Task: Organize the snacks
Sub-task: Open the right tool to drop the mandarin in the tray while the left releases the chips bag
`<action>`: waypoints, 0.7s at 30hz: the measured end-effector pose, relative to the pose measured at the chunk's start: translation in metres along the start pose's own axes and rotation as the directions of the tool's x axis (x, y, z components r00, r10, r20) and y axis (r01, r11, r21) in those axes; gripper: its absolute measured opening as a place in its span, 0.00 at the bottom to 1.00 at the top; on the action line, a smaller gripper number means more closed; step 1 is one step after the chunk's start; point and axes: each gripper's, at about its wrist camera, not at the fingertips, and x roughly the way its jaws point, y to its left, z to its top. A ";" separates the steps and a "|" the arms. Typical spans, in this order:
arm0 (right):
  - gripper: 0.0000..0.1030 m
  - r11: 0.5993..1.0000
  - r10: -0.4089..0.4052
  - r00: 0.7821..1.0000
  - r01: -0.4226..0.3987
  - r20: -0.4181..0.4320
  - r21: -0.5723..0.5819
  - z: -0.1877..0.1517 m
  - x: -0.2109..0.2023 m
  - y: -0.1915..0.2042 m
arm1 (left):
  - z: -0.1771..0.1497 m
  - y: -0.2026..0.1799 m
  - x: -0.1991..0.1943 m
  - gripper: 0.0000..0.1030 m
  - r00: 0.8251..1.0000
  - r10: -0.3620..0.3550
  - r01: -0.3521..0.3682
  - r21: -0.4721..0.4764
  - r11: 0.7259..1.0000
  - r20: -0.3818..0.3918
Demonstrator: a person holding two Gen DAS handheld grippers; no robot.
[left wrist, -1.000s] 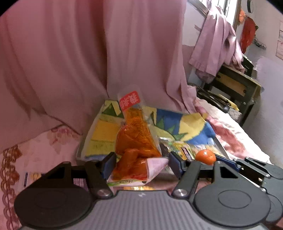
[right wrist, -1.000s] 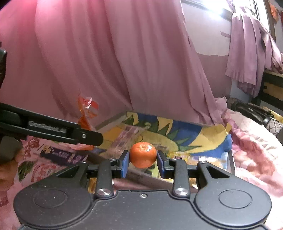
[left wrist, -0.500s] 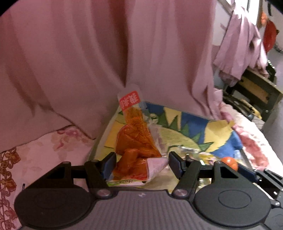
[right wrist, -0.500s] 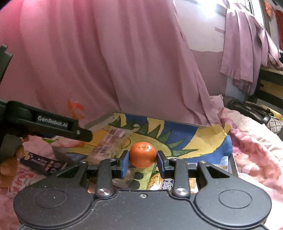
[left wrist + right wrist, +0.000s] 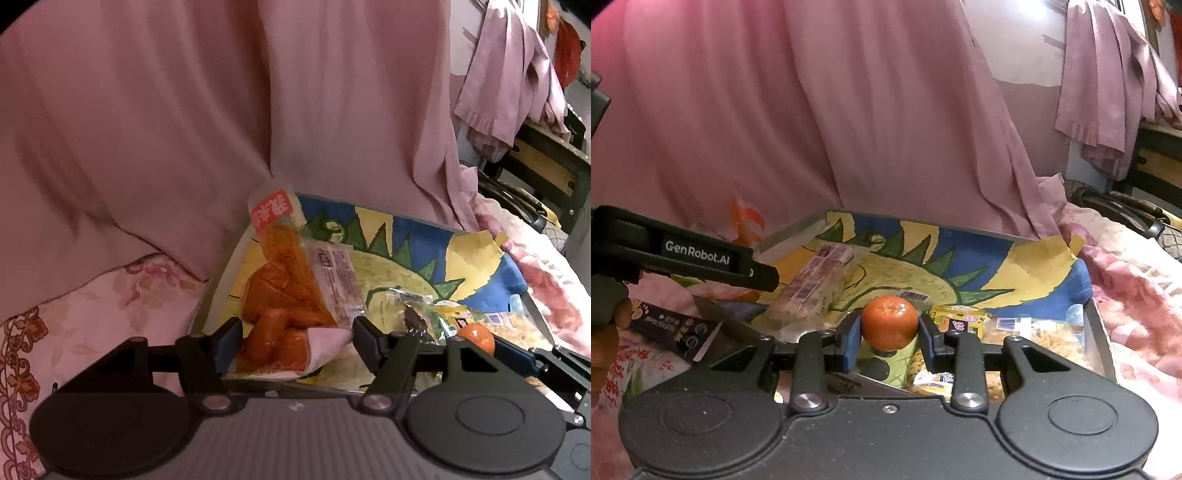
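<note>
My left gripper (image 5: 295,343) is shut on a clear packet of orange snack (image 5: 280,295) with a red label, held upright over the left end of the tray (image 5: 218,280). The tray is lined with a yellow, blue and green picture. My right gripper (image 5: 890,332) is shut on a small mandarin (image 5: 890,323) just above the tray's near side (image 5: 1100,332). In the left wrist view the mandarin (image 5: 476,338) shows at the lower right. One of the left gripper's fingers (image 5: 701,258) crosses the right wrist view at the left.
A clear labelled packet (image 5: 812,291), a dark snack in clear wrap (image 5: 413,314) and yellow packets (image 5: 960,321) lie in the tray. A dark blue bar (image 5: 668,328) lies outside it on the floral cover (image 5: 110,314). A pink curtain (image 5: 184,110) hangs close behind.
Both grippers have sunk and moved in over the tray, which now looks larger and nearer. The packet and the mandarin stay held as before.
</note>
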 end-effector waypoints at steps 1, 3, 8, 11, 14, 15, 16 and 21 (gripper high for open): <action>0.34 1.000 -0.001 1.000 0.001 0.000 0.002 0.000 0.000 0.000 | 0.000 -0.001 0.000 0.68 1.000 0.002 -0.002 0.002 1.000 -0.001; 0.34 1.000 -0.002 1.000 0.002 -0.001 0.004 -0.001 0.000 0.000 | 0.000 -0.001 0.000 0.68 1.000 0.002 -0.002 0.005 1.000 -0.005; 0.35 1.000 0.000 1.000 0.000 -0.011 0.009 -0.001 0.001 0.000 | -0.001 -0.003 0.001 0.68 1.000 0.010 -0.009 0.025 1.000 -0.010; 0.35 1.000 0.001 1.000 0.000 -0.023 0.011 -0.002 0.003 0.000 | -0.001 -0.004 0.001 0.68 1.000 0.011 -0.011 0.030 0.999 -0.015; 0.35 1.000 0.001 1.000 -0.001 -0.027 0.010 -0.003 0.003 0.000 | -0.002 -0.005 0.001 0.69 1.000 0.015 -0.014 0.037 0.999 -0.019; 0.35 1.000 0.001 1.000 -0.001 -0.026 0.008 -0.003 0.003 0.001 | -0.002 -0.005 0.001 0.69 1.000 0.016 -0.015 0.039 0.999 -0.022; 0.35 1.000 0.002 1.000 -0.002 -0.026 0.008 -0.003 0.003 0.001 | -0.002 -0.005 0.002 0.70 1.000 0.016 -0.015 0.041 0.999 -0.025; 0.40 1.000 0.002 1.000 -0.002 -0.022 0.012 0.000 0.000 0.001 | -0.001 -0.006 -0.002 0.71 1.000 0.008 -0.007 0.052 0.999 -0.028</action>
